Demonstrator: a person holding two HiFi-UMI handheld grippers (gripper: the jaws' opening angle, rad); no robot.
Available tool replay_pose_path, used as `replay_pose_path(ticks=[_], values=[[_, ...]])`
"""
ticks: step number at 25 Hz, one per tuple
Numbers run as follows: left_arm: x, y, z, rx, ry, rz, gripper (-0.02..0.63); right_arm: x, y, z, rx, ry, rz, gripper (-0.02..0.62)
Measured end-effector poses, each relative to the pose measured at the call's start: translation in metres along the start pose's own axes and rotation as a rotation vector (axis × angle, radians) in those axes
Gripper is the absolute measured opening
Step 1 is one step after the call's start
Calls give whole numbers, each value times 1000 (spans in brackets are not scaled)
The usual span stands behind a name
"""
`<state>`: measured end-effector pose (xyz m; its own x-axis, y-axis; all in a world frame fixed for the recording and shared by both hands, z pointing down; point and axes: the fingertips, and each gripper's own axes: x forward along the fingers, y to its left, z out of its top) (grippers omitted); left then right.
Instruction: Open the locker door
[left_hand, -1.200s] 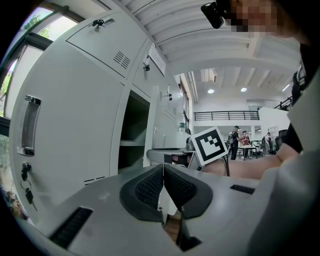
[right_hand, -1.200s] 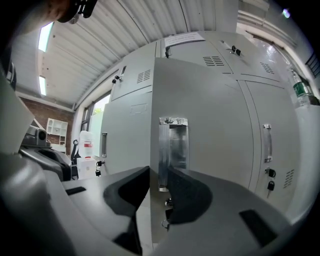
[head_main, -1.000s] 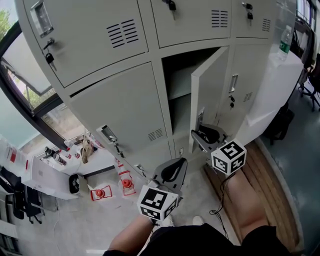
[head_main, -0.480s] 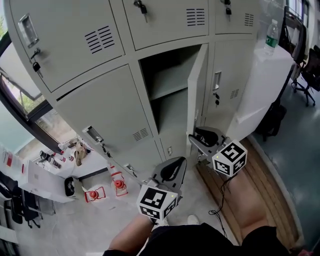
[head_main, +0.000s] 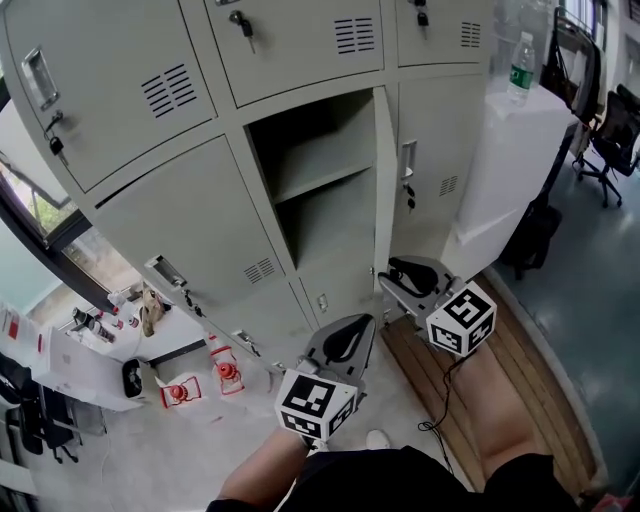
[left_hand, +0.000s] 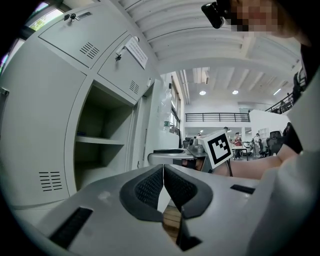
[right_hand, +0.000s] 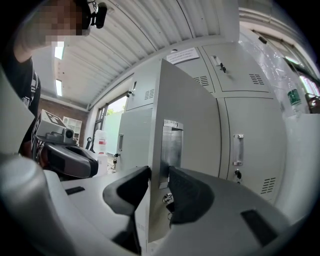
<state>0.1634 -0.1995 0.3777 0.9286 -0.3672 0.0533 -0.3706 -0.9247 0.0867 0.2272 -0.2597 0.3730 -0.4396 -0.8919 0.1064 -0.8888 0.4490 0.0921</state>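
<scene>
The locker door (head_main: 382, 170) stands wide, edge-on beside its bare compartment (head_main: 310, 200). The right gripper (right_hand: 159, 176) straddles the door's free edge at the recessed handle (right_hand: 173, 142), jaws opening. I judge the release goes best if both pads clear the door's faces before the gripper draws straight back, so the door isn't nudged shut. The left gripper (left_hand: 163, 172) sits closed on nothing, well clear.

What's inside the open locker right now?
One shelf crosses the open locker; nothing shows on it or below. Its floor is hidden behind the frame, and the upper recess is dark.
</scene>
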Motion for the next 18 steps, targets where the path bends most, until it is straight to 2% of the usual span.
replay_pose_path(ticks=[8, 14, 18], values=[[16, -16, 0, 0, -5, -32, 17, -25, -15, -3, -19, 11, -51, 181], [27, -28, -1, 0, -1, -65, 17, -48, -32, -6, -7, 20, -136, 189], [32, -33, -2, 3, 3, -87, 17, -62, -44, -10, 36, 20, -207, 187]])
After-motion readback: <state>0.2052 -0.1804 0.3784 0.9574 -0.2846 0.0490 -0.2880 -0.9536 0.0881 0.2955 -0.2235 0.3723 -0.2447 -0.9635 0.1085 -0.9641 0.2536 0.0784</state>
